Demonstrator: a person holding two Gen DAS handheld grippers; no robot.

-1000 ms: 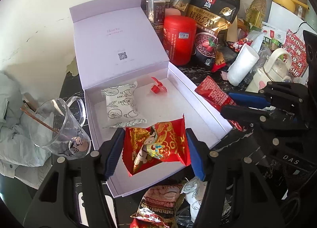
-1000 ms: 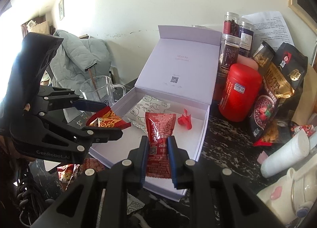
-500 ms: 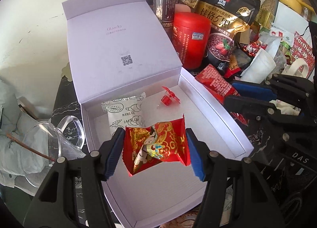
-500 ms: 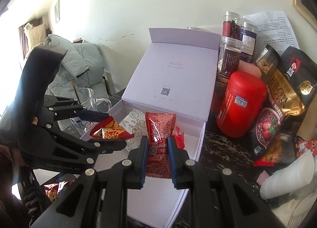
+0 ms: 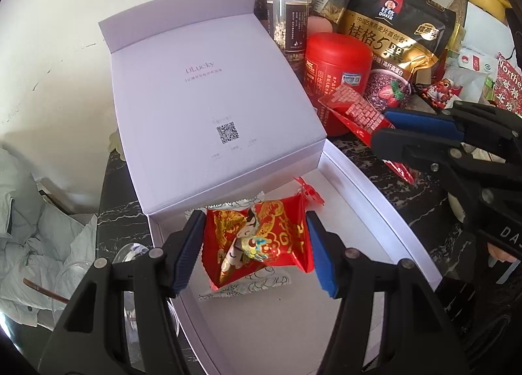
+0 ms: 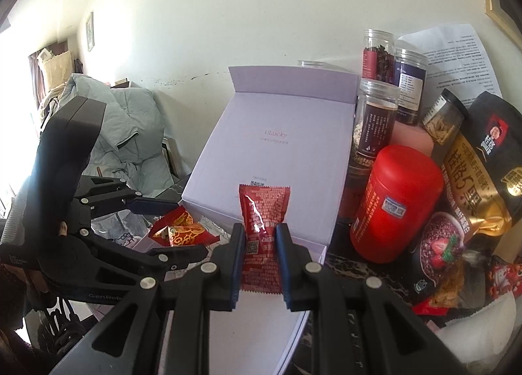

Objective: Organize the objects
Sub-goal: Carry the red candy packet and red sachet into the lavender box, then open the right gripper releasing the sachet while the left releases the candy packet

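A dark marbled tabletop is standing against a pale wall, crowded with groceries. The largest thing on it, a lilac gift box, is lying open with its lid standing up at the back. To the right of the box a black oat bag is leaning behind a red canister, with clear jars rising behind that canister. Left of the box a grey padded jacket is lying in a heap.

Over the box's open tray the left gripper is grasping a red and gold snack packet by its two side edges. Under that packet, on the box floor, a white printed sachet is lying beside a small red wrapped sweet. At the box's right side the right gripper is clenching a narrow red snack packet, which is standing upright between the pads.
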